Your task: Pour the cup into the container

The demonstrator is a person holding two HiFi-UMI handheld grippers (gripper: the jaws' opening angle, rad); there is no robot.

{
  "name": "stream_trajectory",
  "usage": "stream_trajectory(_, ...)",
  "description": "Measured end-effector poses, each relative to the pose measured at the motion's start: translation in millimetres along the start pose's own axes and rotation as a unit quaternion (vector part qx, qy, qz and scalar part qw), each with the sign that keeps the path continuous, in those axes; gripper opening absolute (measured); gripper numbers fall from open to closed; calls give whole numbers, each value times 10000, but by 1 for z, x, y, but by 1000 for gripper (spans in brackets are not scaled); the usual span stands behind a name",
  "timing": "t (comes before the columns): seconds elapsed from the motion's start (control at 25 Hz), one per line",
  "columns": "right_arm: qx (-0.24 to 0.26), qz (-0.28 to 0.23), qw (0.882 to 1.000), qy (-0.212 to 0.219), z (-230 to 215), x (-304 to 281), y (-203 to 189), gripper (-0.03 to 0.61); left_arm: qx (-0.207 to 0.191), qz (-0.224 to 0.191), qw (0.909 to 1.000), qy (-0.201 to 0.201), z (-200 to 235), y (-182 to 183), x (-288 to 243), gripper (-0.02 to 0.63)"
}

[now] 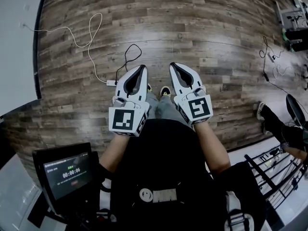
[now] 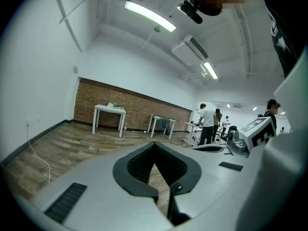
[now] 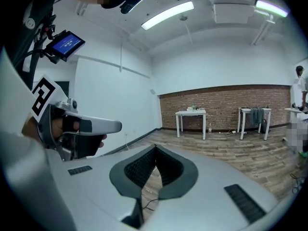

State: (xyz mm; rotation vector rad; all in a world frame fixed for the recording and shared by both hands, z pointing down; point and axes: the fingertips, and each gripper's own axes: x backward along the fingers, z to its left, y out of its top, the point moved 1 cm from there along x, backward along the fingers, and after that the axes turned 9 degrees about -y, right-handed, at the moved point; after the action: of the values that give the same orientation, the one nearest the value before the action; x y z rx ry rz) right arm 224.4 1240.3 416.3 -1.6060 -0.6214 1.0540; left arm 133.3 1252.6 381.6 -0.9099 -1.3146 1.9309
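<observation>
No cup or container shows clearly in any view. In the head view my left gripper (image 1: pixel 143 68) and right gripper (image 1: pixel 172 65) are held side by side in front of the body, above the wooden floor (image 1: pixel 192 28). Both point forward and hold nothing. The left gripper view has its jaws (image 2: pixel 155 144) meeting at the tips with nothing between them, and in the right gripper view the jaws (image 3: pixel 155 147) stand the same way. A white table (image 2: pixel 109 110) stands far off by the brick wall, also in the right gripper view as the white table (image 3: pixel 191 113), bearing small items too tiny to name.
White and black cables (image 1: pixel 94 37) lie on the floor ahead. A small screen (image 1: pixel 67 174) hangs at the lower left. Several people (image 2: pixel 208 124) stand by tables at the far right. More tables (image 3: pixel 254 117) line the brick wall (image 3: pixel 216 102). Equipment (image 1: pixel 292 23) sits at the upper right.
</observation>
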Motion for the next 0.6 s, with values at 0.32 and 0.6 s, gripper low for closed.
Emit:
stream_trajectory(0.32, -7, 14, 9999, -132, -16, -22, 7, 5, 50, 68, 9998, -152, 14, 6, -24, -2)
stream_trajectory(0.6, -110, -30, 9999, 8, -50, -45, 8, 5, -88, 135, 9998, -75, 15, 14, -66, -2)
